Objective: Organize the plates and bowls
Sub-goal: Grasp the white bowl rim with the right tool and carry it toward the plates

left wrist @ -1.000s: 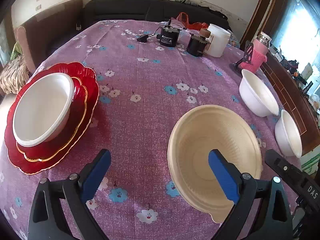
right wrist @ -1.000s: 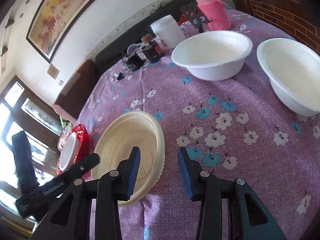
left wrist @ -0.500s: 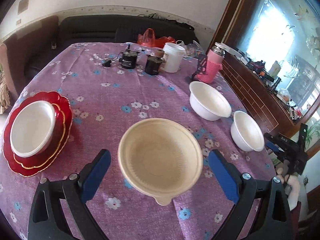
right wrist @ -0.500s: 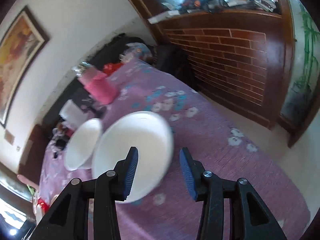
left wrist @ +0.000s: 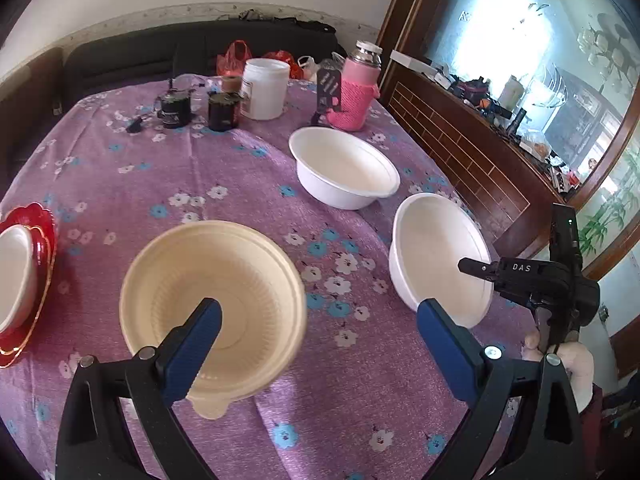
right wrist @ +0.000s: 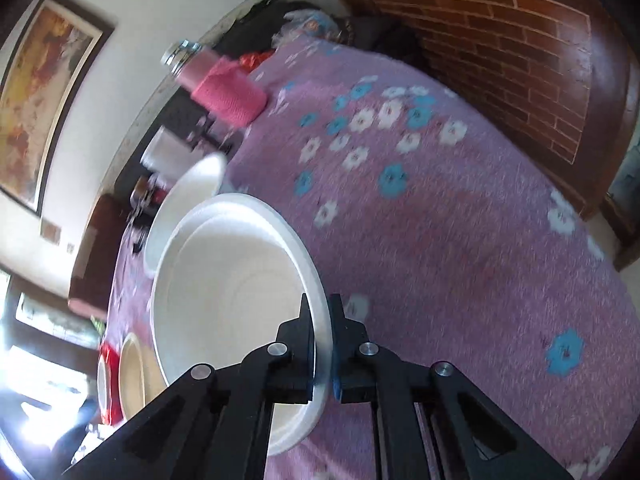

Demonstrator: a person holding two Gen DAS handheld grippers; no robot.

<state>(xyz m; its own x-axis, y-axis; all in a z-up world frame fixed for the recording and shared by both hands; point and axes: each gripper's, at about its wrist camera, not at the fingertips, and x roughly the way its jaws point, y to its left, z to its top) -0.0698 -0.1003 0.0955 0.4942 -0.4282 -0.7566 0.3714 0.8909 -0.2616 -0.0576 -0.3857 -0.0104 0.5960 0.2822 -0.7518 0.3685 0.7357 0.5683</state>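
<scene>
A: Right gripper (right wrist: 321, 344) — jaws state?
B: Jaws closed on the rim of the near white bowl (right wrist: 236, 296), one finger inside, one outside. In the left wrist view the same bowl (left wrist: 436, 256) sits tilted at the right edge of the surface (left wrist: 248, 184), the right gripper (left wrist: 472, 268) reaching over its rim.

A: Left gripper (left wrist: 318, 354)?
B: Jaws wide, holding nothing. It hangs above the cream bowl (left wrist: 212, 304); the left finger overlaps that bowl in view, contact cannot be told.

A: Other task items?
B: Second white bowl (left wrist: 344, 168) stands upright beyond the gripped one, near it, apart. Red plates (left wrist: 38, 280) at the left edge carry another white bowl (left wrist: 12, 276).

A: Background?
B: Pink flask (left wrist: 356, 92), white jar (left wrist: 264, 88) and two dark jars (left wrist: 200, 108) along the far side of the purple flowered cloth.
</scene>
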